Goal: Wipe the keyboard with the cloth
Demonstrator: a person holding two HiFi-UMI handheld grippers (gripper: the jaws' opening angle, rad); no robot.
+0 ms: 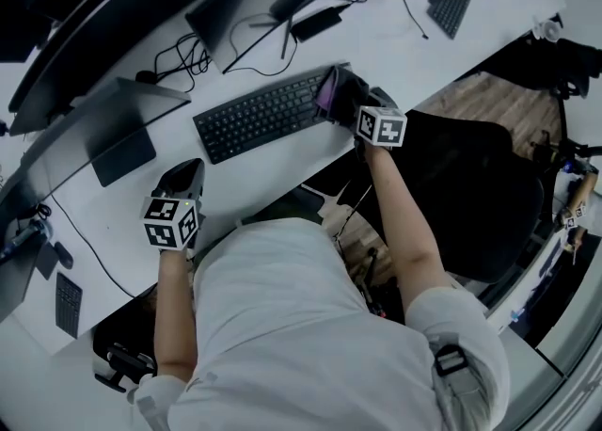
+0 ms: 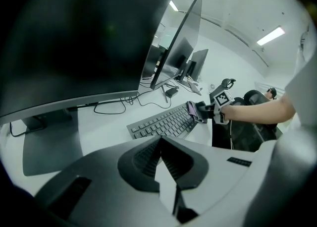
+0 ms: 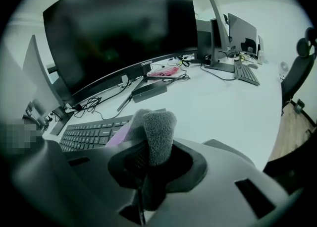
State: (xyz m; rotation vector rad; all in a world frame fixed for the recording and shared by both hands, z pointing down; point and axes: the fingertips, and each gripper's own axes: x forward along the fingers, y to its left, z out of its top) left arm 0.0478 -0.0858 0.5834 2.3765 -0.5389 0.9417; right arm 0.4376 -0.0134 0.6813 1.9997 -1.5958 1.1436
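A black keyboard [image 1: 259, 117] lies on the white desk [image 1: 395, 53], in front of the curved monitor. My right gripper [image 1: 340, 98] is at the keyboard's right end, shut on a folded grey and purple cloth [image 1: 326, 92]. In the right gripper view the cloth [image 3: 157, 134] sticks up from between the jaws of the right gripper [image 3: 154, 147], with the keyboard [image 3: 94, 134] just beyond to the left. My left gripper [image 1: 183, 180] rests low over the desk's front edge, left of the keyboard; it is shut and holds nothing. The left gripper view shows the left gripper [image 2: 161, 139], the keyboard [image 2: 163, 122] and the cloth [image 2: 191, 111].
A large curved monitor [image 3: 114, 32] stands behind the keyboard, its flat base [image 1: 122, 151] on the desk's left. Cables and a power brick [image 1: 315, 23] lie farther back. A second keyboard [image 1: 451, 6] is at the far right. A black office chair [image 1: 489, 194] stands to my right.
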